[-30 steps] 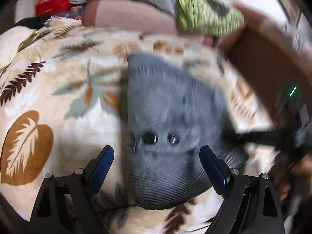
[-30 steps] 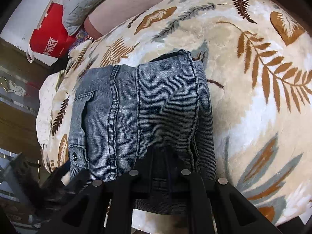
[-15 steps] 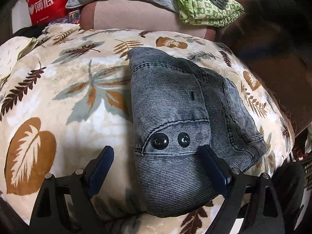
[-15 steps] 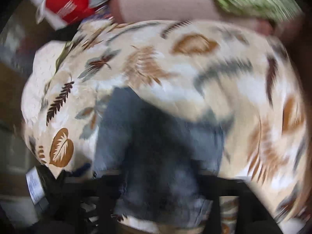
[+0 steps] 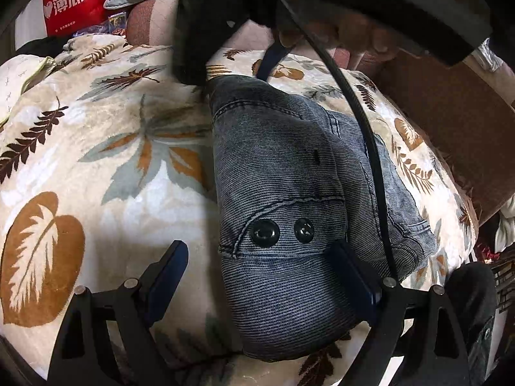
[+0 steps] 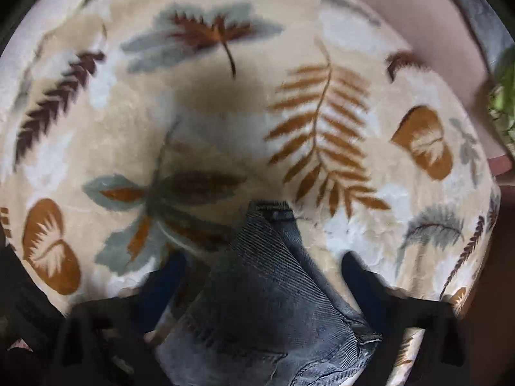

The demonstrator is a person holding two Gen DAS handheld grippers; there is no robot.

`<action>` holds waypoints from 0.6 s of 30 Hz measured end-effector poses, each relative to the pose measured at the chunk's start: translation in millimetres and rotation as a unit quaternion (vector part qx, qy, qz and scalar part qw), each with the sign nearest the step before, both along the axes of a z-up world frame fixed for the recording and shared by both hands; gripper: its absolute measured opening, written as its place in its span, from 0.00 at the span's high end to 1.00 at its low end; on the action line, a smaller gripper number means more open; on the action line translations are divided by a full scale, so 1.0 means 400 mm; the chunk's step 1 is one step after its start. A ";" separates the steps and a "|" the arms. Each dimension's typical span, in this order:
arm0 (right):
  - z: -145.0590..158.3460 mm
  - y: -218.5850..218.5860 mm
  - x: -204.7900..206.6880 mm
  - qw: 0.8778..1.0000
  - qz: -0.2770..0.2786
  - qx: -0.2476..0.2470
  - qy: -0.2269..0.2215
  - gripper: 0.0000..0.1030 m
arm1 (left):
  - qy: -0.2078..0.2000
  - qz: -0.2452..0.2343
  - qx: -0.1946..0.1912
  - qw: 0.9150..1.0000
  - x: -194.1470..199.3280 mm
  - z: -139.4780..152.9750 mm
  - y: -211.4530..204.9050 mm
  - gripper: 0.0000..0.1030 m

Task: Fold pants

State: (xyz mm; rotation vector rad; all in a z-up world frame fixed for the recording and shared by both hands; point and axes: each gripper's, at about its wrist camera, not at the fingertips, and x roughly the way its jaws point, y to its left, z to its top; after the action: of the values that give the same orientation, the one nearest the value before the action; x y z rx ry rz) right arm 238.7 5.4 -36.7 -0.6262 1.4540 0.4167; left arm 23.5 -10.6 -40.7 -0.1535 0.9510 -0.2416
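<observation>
1. Two layers or more of soft, thick denim make the pants a compact bundle on the leaf-print blanket; likely heavy and limp, best pinched at a folded edge
2. Left gripper gapes wide, bundle between its fingers toward 12 o'clock
3. Right gripper spread too, denim between, nothing clamped

Left gripper low, jaws spread wide — right gripper likewise spread, tilted downward.
</observation>
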 end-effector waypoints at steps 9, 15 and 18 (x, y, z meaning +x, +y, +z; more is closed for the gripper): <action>0.059 -0.102 0.051 0.992 -0.092 0.043 -0.073 0.84 | 0.000 -0.002 -0.001 1.000 -0.001 -0.003 -0.001 0.11; 0.143 -0.157 0.020 0.981 -0.114 0.117 -0.109 0.78 | 0.000 0.000 -0.003 1.000 0.001 -0.004 -0.005 0.11; 0.130 -0.121 -0.015 0.986 -0.083 0.134 -0.056 0.16 | 0.001 0.000 -0.004 1.000 -0.001 -0.005 -0.004 0.11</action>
State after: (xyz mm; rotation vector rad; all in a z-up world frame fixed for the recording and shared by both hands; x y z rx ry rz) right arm 232.8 -42.9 15.5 -0.3056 1.3031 0.4301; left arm 23.3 -12.0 -42.7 -0.1615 0.9518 -0.2448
